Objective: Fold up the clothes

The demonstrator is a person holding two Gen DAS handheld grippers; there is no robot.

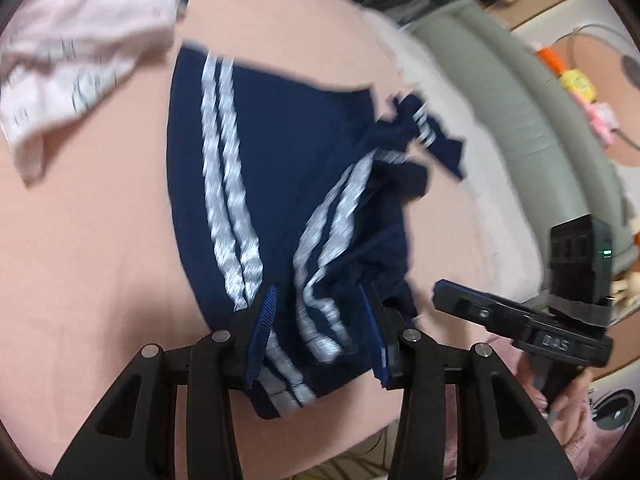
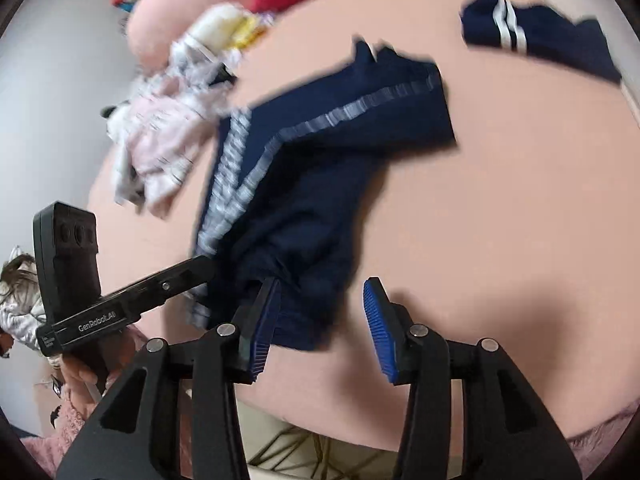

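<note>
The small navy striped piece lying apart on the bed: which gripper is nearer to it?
Right. The right gripper is on the side of the small navy piece; the left gripper sits farther away, over the navy shorts.

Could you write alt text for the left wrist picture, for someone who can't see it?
A navy garment with white stripes lies on a pink bed sheet, its near edge bunched between the blue pads of the left gripper. The right gripper shows at the right; a pale pink printed garment lies upper left. The picture is motion-blurred.
</note>
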